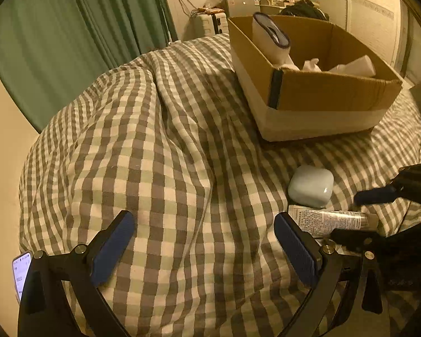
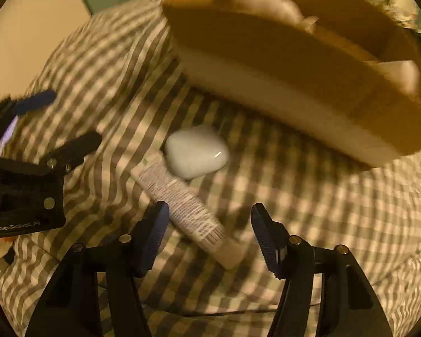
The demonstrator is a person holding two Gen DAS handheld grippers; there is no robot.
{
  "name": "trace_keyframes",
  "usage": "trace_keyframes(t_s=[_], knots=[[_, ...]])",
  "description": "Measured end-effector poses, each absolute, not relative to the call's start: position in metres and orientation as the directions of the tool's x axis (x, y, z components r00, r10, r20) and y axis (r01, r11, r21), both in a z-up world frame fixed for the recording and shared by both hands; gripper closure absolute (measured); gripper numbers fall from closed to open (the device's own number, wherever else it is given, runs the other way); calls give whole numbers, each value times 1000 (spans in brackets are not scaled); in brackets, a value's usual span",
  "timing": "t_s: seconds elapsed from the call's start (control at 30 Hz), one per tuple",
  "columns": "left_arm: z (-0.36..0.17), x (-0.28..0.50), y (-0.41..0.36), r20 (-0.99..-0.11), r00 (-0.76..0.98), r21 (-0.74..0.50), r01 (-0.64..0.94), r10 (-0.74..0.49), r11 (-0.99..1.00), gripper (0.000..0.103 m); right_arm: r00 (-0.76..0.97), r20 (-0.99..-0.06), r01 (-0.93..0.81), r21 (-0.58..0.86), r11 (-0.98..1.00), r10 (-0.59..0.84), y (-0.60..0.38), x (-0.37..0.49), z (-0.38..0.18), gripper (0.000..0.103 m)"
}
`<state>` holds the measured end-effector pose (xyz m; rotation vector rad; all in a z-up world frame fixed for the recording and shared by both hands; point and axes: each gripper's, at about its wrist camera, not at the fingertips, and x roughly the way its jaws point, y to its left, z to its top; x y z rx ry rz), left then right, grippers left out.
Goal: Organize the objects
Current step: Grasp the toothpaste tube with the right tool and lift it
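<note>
Checked duvet [image 1: 160, 151], cardboard box [image 1: 322, 92], green curtain [image 1: 56, 36]

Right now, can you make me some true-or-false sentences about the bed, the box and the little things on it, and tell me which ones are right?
1. The white case lies inside the cardboard box. False: it lies on the checked blanket, outside the box.
2. The tube lies right beside the white case. True.
3. The right gripper is shut on the tube. False: its fingers are spread, with the tube's end between them.
4. The left gripper is open and holds nothing. True.
5. The cardboard box holds nothing. False: white things lie in it.
</note>
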<state>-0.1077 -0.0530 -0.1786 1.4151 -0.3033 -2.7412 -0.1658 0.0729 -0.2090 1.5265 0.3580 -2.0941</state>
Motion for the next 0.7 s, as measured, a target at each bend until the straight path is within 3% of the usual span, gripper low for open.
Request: trace_keyframes(t_s=[0.13,0.3,0.5,0.7], knots=[[-180,-105,-48,-808,-579,189,-75,-111,-979,1,-167,-952,574,120,-810,-259,69,-166,-220,61],[-172,-111,-47,-815,-575,159,-97,-75,-982,1,-234,-936,582,82,-809,-263,75,-154,-207,84],[-171,-121,-36,-836,-549,95,-126,-11,-987,1,-367,-882,491,87,-867,-296,114,-145,-168,86],[-168,-136,-14,-822,-567,41,-154,54,-987,1,-443,-870,367,45,-929,-218,160,-149,-158,86]])
